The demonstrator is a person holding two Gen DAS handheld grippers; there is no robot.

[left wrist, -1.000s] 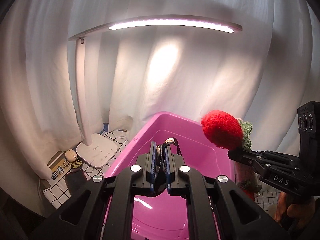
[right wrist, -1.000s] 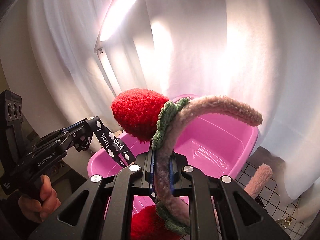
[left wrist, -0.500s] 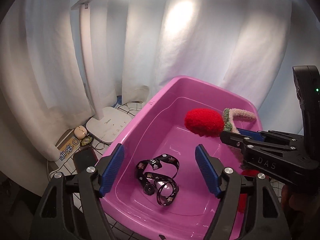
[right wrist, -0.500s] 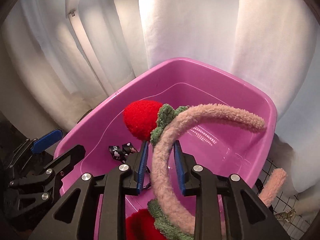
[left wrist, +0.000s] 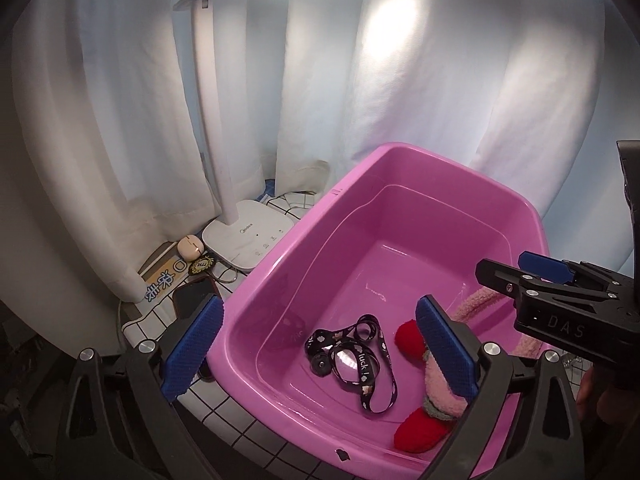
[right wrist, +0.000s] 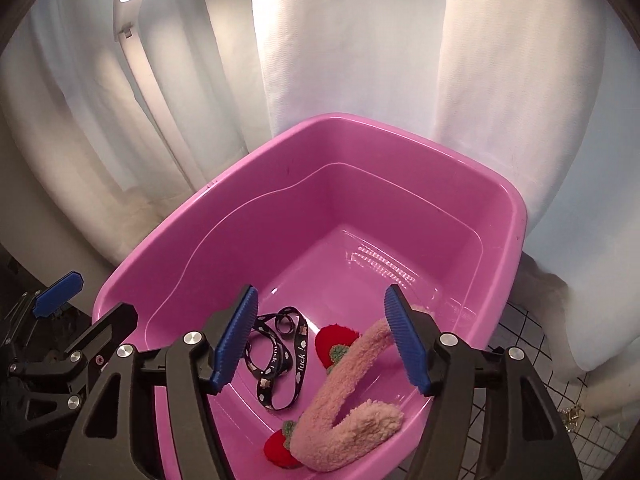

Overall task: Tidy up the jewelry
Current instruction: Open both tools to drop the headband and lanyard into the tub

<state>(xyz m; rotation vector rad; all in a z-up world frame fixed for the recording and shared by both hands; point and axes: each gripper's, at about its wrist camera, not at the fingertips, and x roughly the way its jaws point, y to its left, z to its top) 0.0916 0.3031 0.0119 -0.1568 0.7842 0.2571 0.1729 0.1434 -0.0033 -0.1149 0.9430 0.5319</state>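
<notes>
A pink plastic tub (left wrist: 320, 216) (right wrist: 400, 132) stands on a checked cloth. In it lie a black "luck!" lanyard (left wrist: 360, 360) (right wrist: 280, 360) and a fuzzy pink headband (right wrist: 344, 392) (left wrist: 440, 392) with red strawberry pompoms (left wrist: 416, 432) (right wrist: 334, 342). My left gripper (left wrist: 320, 352) is open and empty above the tub's near left corner. My right gripper (right wrist: 324, 340) is open and empty above the headband; it also shows at the right of the left wrist view (left wrist: 560, 296).
A white desk lamp base (left wrist: 248, 240) stands left of the tub, its stem (left wrist: 212, 120) rising in front of white curtains. Beside it lie a small beige case (left wrist: 190, 247), a round badge (left wrist: 202, 265) and a dark phone (left wrist: 192, 298). A small gold item (right wrist: 572, 416) lies right of the tub.
The left gripper opened and dropped the lanyard into the tub. The right gripper then opened and let the headband fall into the tub beside it. Both views tilted down.
</notes>
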